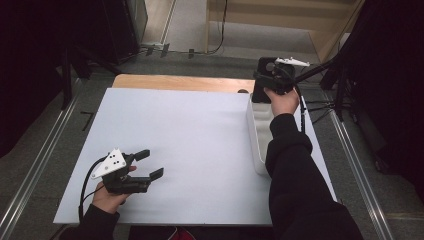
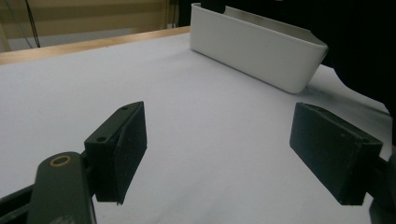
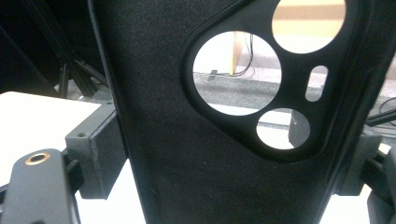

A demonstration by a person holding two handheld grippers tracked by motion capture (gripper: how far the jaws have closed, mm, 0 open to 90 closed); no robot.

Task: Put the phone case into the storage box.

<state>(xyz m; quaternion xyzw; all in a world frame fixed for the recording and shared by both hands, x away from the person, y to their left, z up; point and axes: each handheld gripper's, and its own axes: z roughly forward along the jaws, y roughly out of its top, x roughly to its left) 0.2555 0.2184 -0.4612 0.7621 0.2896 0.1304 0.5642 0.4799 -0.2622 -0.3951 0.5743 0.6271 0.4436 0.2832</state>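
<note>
Right claw (image 1: 274, 75) clamps an upright black phone case (image 3: 224, 140) across its width, its long axis vertical, directly above the white bin's (image 1: 256, 131) far end; left claw (image 1: 149, 165) rests apart, empty, well away.

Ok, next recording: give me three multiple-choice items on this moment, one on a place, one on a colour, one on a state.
1. Where does the white bin stand?
A. at the table's right edge
B. at its left edge
C. on the floor

2. What colour is the phone case between the right gripper's jaws?
A. white
B. red
C. black

3. How is the left gripper?
A. shut on the bin
B. open, holding nothing
C. shut on a cable

Answers: 1 A, the high view shows it by the right forearm; 2 C, it is black, with camera cut-outs; 3 B, only bare table lies between its jaws.
</note>
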